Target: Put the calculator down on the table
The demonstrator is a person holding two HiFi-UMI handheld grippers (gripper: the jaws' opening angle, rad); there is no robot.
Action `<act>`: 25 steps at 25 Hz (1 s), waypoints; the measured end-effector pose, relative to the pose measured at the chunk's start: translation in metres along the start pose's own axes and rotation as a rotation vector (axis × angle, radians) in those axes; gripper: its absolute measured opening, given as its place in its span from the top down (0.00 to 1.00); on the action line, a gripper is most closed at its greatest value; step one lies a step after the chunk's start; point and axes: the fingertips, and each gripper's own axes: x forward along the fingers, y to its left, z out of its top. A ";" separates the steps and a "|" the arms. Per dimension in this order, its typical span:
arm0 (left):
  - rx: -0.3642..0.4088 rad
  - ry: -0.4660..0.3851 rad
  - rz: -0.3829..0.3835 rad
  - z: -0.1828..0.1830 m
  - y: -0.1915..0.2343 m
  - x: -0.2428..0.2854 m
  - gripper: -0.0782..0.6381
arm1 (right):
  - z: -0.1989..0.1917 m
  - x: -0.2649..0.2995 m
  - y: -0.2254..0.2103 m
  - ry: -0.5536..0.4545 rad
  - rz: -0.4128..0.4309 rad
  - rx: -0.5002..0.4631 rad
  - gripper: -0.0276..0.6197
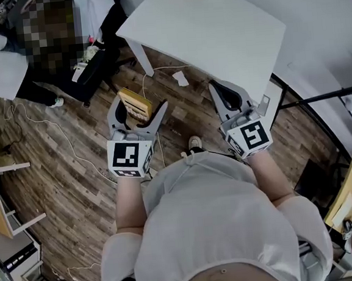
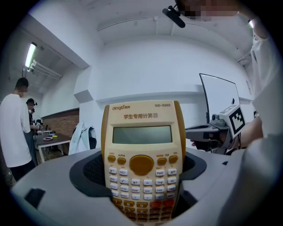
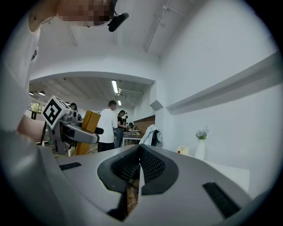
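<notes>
A yellow and cream calculator [image 2: 142, 154] stands upright between the jaws of my left gripper [image 2: 141, 194], which is shut on its lower half. From above, the calculator [image 1: 134, 104] sticks out past the left gripper [image 1: 138, 112], held in the air over the wooden floor in front of the white table [image 1: 216, 35]. My right gripper [image 1: 226, 99] hovers near the table's front edge, empty. Seen from its own camera, the right gripper [image 3: 139, 170] has its jaws pressed together with nothing between them. The left gripper with the calculator [image 3: 86, 126] shows at the left of that view.
The white table bears a small vase [image 3: 200, 148] at its far side. A crumpled paper [image 1: 180, 78] and cables [image 1: 53, 132] lie on the floor. A person [image 1: 10, 59] sits at the upper left; a low wooden shelf [image 1: 0, 201] stands at the left.
</notes>
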 end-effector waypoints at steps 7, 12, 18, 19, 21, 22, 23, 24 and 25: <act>0.010 0.031 -0.049 0.006 0.000 0.088 0.31 | -0.014 0.034 -0.074 0.009 -0.048 0.022 0.95; 0.026 0.049 -0.111 0.009 0.003 0.140 0.31 | -0.021 0.048 -0.113 0.023 -0.113 0.030 0.95; 0.065 0.046 -0.248 0.011 0.018 0.215 0.31 | -0.031 0.080 -0.163 0.038 -0.257 0.027 0.95; 0.071 0.049 -0.273 0.012 0.021 0.228 0.31 | -0.033 0.086 -0.171 0.043 -0.285 0.034 0.95; 0.081 0.057 -0.321 0.014 0.029 0.254 0.31 | -0.035 0.099 -0.187 0.055 -0.333 0.052 0.95; 0.086 0.062 -0.343 0.014 0.034 0.267 0.31 | -0.036 0.107 -0.194 0.061 -0.353 0.057 0.95; 0.092 0.069 -0.364 0.013 0.039 0.280 0.31 | -0.036 0.115 -0.200 0.068 -0.371 0.058 0.95; 0.097 0.078 -0.384 0.011 0.045 0.292 0.31 | -0.038 0.123 -0.207 0.075 -0.389 0.057 0.95; 0.104 0.090 -0.403 0.007 0.050 0.305 0.31 | -0.040 0.130 -0.213 0.081 -0.407 0.059 0.95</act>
